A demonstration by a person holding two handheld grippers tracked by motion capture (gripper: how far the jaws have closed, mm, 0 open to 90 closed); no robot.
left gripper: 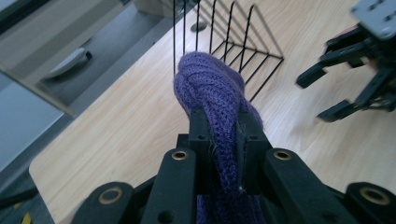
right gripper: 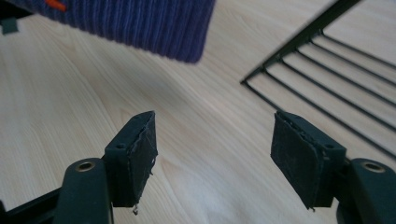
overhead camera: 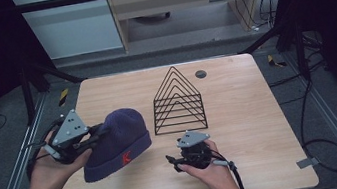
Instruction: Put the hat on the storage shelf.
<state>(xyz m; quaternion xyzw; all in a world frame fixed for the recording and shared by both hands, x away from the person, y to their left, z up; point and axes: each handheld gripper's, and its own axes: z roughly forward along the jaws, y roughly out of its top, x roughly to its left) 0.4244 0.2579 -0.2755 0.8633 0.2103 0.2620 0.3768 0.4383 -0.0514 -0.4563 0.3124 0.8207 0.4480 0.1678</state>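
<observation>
A purple knit beanie [overhead camera: 120,139] with an orange letter on its cuff hangs over the left half of the wooden table [overhead camera: 250,112]. My left gripper [overhead camera: 99,135] is shut on its crown. In the left gripper view the knit [left gripper: 210,88] is pinched between the two black jaws of that gripper [left gripper: 223,121]. My right gripper [overhead camera: 174,162] is open and empty near the table's front, just right of the beanie. Its pads [right gripper: 140,154] stand wide apart above bare wood, and the beanie's cuff [right gripper: 140,23] hangs ahead of them. The left gripper view also catches the right gripper [left gripper: 317,95].
A black wire rack [overhead camera: 177,100] with triangular dividers stands at the table's centre, behind the right gripper and right of the beanie. A small dark disc [overhead camera: 200,74] lies near the far edge. Dark floor, cables and frame rails surround the table.
</observation>
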